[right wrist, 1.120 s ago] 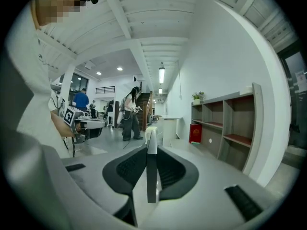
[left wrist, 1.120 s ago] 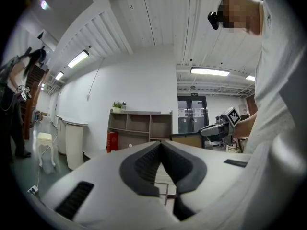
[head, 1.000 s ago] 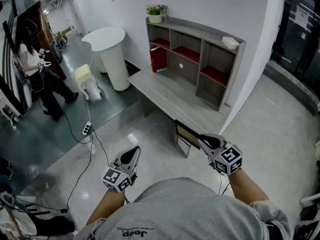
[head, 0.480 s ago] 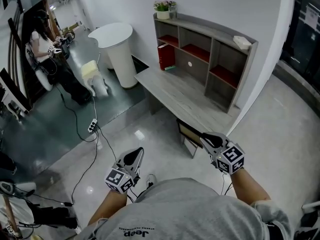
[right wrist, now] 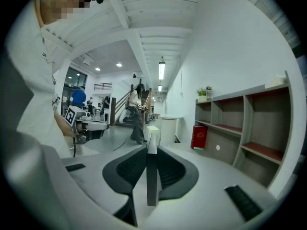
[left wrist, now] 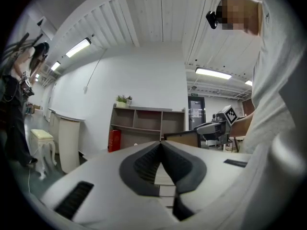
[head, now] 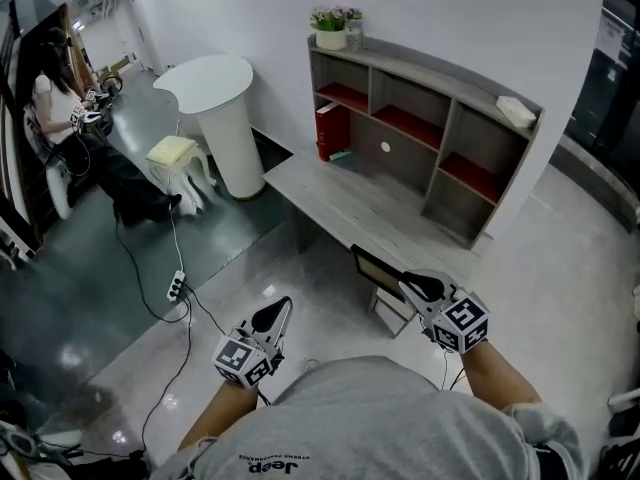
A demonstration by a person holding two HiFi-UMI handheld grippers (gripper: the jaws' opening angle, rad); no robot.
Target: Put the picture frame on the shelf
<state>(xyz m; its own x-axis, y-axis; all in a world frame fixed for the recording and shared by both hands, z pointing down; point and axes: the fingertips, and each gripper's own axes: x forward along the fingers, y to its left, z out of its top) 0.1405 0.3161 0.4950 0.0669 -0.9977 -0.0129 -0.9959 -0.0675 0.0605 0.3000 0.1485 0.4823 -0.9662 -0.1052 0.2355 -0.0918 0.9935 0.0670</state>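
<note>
The grey wooden shelf with red floors [head: 430,70] looks a little bigger and further right than it did a second ago. So it has been walked toward. The long grey wooden desk [head: 340,193] that it stands on has been brought a bit nearer too.

The dark picture frame with a brown edge [head: 378,265] has not been put down yet. It is carried low, near the front end of the desk and well apart from the shelf. It is pinched edge-on between the jaws of the right gripper [head: 418,286], and the pinch has been kept the same all this time. The left gripper [head: 272,315] is carried beside it, with its jaws pressed together and nothing held in them.

This means that only the walking part has been done so far. The frame will probably have to be lifted over the desk and stood in one of the shelf's boxes. The middle and right boxes look free. A red book [head: 330,128] is stood in the lower left one.
</note>
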